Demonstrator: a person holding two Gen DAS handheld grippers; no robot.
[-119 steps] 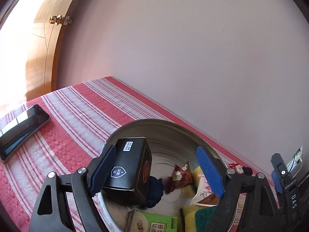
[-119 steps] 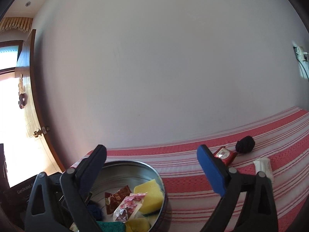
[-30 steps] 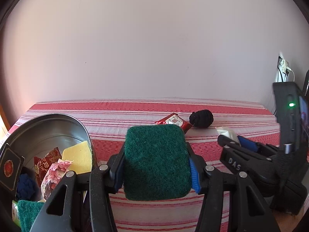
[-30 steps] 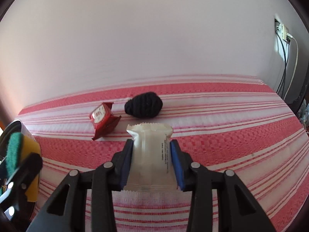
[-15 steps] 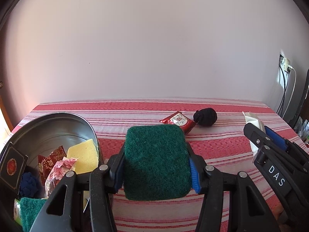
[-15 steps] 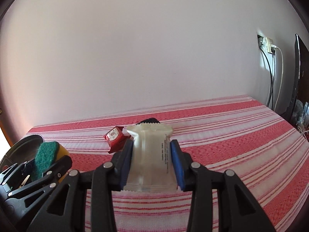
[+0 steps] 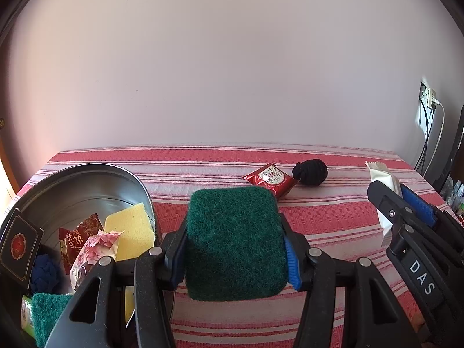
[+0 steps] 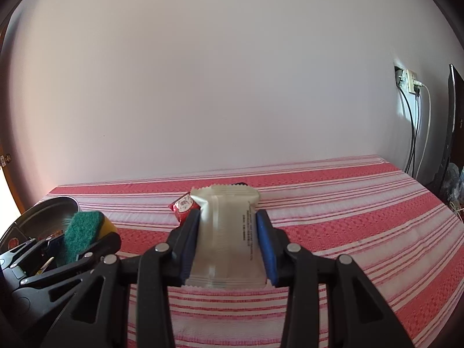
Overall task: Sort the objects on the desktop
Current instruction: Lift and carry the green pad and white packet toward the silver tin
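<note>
Lifted off the desk [image 8: 348, 217], the white packet [image 8: 226, 240] rides in the right tongs [image 8: 229, 243]; left tongs [image 7: 235, 249] clamp the green scouring pad [image 7: 233, 243]. Both loads look bound for the metal bowl [image 7: 87, 174] next.

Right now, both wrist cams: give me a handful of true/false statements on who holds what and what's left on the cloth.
1. The left gripper holds a green scouring sponge. True.
2. The right gripper is empty. False: it is shut on a white snack packet.
3. The red packet lies in the metal basin. False: it lies on the striped cloth.
4. A black yarn ball sits beside the red packet. True.
</note>
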